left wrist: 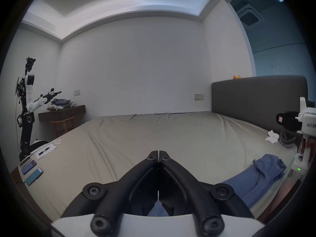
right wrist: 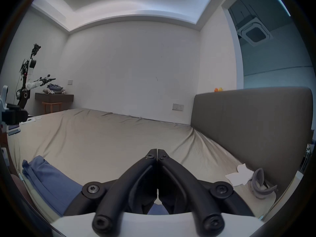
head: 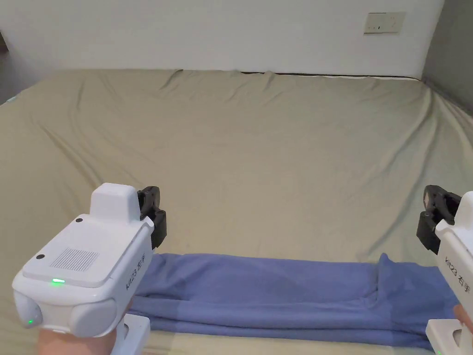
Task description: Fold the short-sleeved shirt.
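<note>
blue shirt (head: 286,296), beige sheet (head: 258,152)

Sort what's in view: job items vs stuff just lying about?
Job:
- blue shirt, lying as a long band along the near edge of the bed
- left gripper, jaws together, nothing held
- right gripper, jaws together, nothing held

Lying about:
- phones and papers at one bed edge
- white cloth and grey strap by the headboard
- clothes pile on the side table

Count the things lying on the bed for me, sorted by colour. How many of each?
Blue: 1, the shirt
White: 2, the crumpled tissue and the paper sheet
Grey: 1, the curved band
Phones near the edge: 3, blue and dark
Total: 7
</note>
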